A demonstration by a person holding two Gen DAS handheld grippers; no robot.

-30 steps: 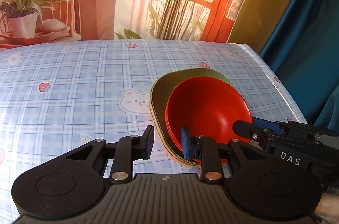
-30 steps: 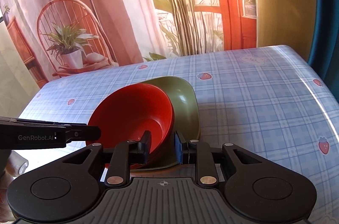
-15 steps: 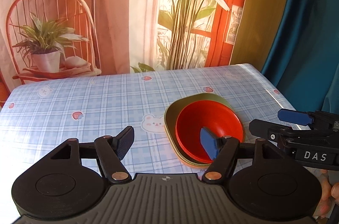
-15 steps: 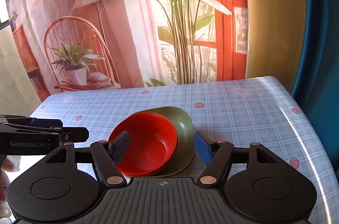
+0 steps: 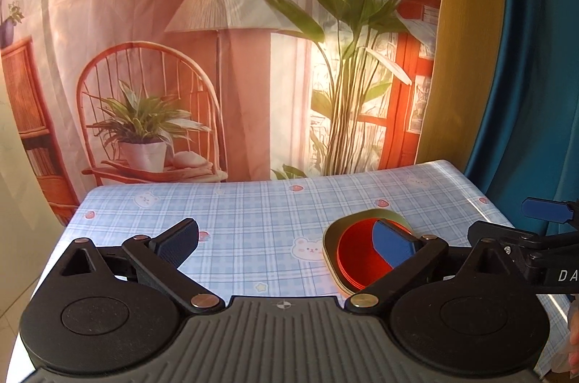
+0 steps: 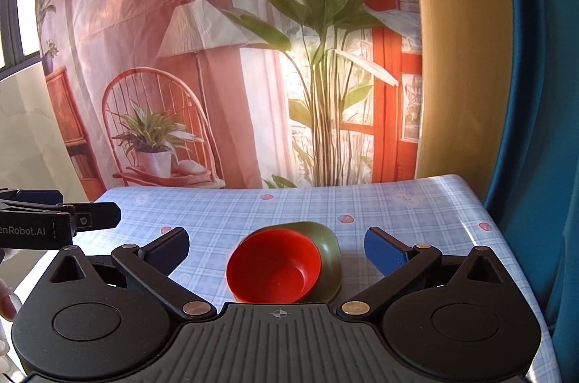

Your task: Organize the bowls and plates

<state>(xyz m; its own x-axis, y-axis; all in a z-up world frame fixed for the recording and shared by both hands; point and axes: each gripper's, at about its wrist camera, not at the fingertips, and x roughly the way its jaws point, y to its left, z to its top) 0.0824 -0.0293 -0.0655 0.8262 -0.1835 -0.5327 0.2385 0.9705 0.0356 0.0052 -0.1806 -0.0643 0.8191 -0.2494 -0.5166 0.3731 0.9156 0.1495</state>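
While the red bowl (image 6: 275,269) sits in the green bowl (image 6: 327,243), both tongs (image 5: 286,243) (image 6: 277,249) gape, empty.

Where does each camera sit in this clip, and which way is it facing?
Left wrist: on the left gripper, open, facing forward and down over the table; the right gripper's tip shows at right.
Right wrist: on the right gripper, open, facing the same way; the left gripper's tip and some skin show at left.
Shared: the red bowl nested in the green dish, and the printed backdrop.
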